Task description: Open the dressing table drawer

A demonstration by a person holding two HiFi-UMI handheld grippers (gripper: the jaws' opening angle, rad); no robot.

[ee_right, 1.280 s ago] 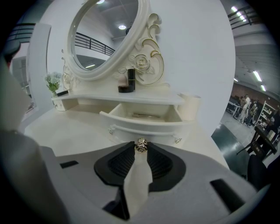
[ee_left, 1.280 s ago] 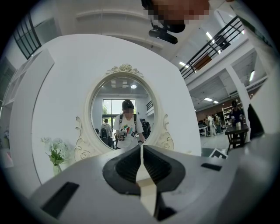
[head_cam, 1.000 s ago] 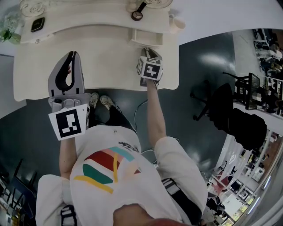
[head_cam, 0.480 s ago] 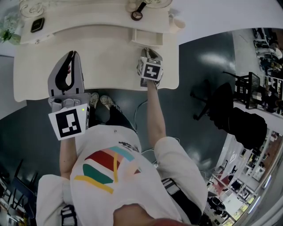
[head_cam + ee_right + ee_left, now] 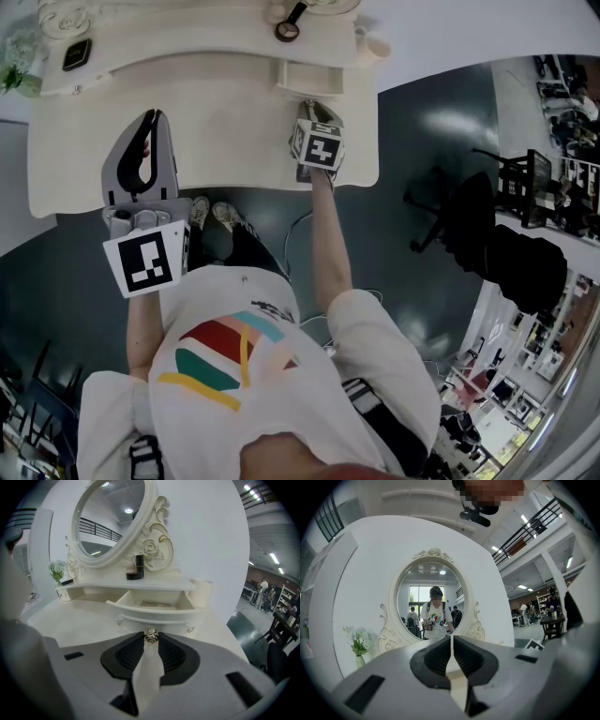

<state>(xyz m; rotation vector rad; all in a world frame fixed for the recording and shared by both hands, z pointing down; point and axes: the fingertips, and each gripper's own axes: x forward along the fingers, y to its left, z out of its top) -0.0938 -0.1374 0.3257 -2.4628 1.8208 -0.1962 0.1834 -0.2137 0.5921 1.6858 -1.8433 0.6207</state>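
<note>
Two grippers in shot, what's each one doing? — newbie

The right gripper (image 5: 151,641) is clamped on the little metal knob (image 5: 151,635) of the drawer (image 5: 154,603). The knob is pinched right at the jaw tips, centre of the right gripper view. The left gripper (image 5: 451,641) is empty, jaws together with only a thin slit, pointing at the oval mirror (image 5: 430,599). — regular

And the drawer itself? — newbie

Standing out from under the shelf of the dressing table (image 5: 206,141), upper middle of the head view, just above the right gripper. Something thin lies inside, can't tell what. A pale cup (image 5: 201,593) stands just to its right, and flowers (image 5: 358,641) show at the lower left of the left gripper view. — regular
</note>
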